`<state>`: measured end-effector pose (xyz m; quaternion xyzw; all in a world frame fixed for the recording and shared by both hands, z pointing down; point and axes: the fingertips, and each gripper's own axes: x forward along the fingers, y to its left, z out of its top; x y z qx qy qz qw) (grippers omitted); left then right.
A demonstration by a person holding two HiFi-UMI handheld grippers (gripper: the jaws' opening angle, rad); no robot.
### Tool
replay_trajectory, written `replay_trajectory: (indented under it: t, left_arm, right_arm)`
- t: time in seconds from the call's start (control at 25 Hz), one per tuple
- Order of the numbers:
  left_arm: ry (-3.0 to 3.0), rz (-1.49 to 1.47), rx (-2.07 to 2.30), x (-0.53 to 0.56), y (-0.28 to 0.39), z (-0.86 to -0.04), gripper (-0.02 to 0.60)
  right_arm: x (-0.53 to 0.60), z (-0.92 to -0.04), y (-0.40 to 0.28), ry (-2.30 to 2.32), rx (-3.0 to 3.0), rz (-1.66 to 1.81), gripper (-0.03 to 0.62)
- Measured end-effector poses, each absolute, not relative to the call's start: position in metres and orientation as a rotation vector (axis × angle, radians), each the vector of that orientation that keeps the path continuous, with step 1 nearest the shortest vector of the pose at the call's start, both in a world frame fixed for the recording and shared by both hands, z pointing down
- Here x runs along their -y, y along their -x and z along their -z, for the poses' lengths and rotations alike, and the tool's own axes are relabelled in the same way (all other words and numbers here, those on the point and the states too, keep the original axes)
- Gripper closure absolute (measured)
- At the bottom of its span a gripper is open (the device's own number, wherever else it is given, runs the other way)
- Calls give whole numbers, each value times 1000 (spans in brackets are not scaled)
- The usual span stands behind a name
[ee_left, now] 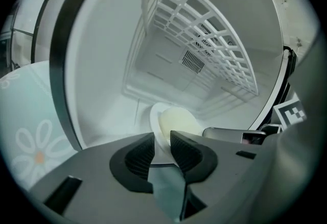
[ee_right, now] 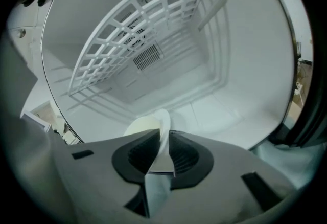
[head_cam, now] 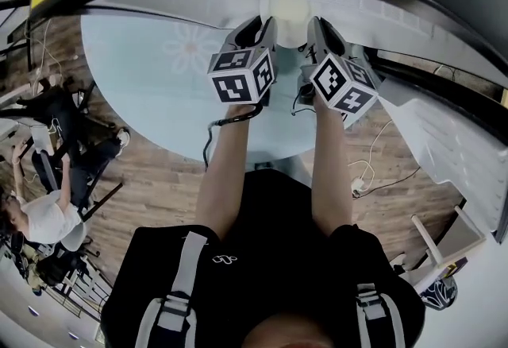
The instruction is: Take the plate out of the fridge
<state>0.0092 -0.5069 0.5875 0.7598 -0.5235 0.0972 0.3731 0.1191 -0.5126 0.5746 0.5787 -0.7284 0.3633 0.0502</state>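
From where I stand, the person has both arms reaching into the open fridge. The plate sits low inside it, on the fridge's white floor beneath the wire shelf and close to the opening. It is a small round plate with a white rim and a creamy middle.

The left hand-held gripper has the plate's rim between its ribbed pads, the jaws drawn in to a narrow gap that the rim fills. The right hand-held gripper does the same on the other side, its pads close against a thin edge of rim. Both look to me like real grips rather than a loose straddle.

I judge the plate to be stiff and light, but smooth-faced and breakable. The rim is the only sensible place to hold it, and a thin, slick rim can slide out of ribbed pads if the plate tips. With a hold on either side it should come out level. The shelf above leaves little room to lift, so a low, straight draw outward suits it best.
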Motion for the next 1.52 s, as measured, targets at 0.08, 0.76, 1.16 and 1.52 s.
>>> replay_trajectory:
  t: [0.08,0.76,1.16,1.52]
  left_arm:
    - [-1953,-234,1357,502,-9,-578,477]
    - [-2050,-88,1409,440,-24,-479,503]
    - [-2096,-75,1447,390,-36,-453,500]
    - [-2116,-30,1489,344,-44,-434,502]
  right_arm:
    - [509,-565,-119,-1768,2239,-1103,533]
    - [439,-482,-137,-1878,2380,-1121,534]
    - [392,-455,-149,-1898,2429,-1078,539]
    - [347,-439,-157,-1875,2482,-1036,539]
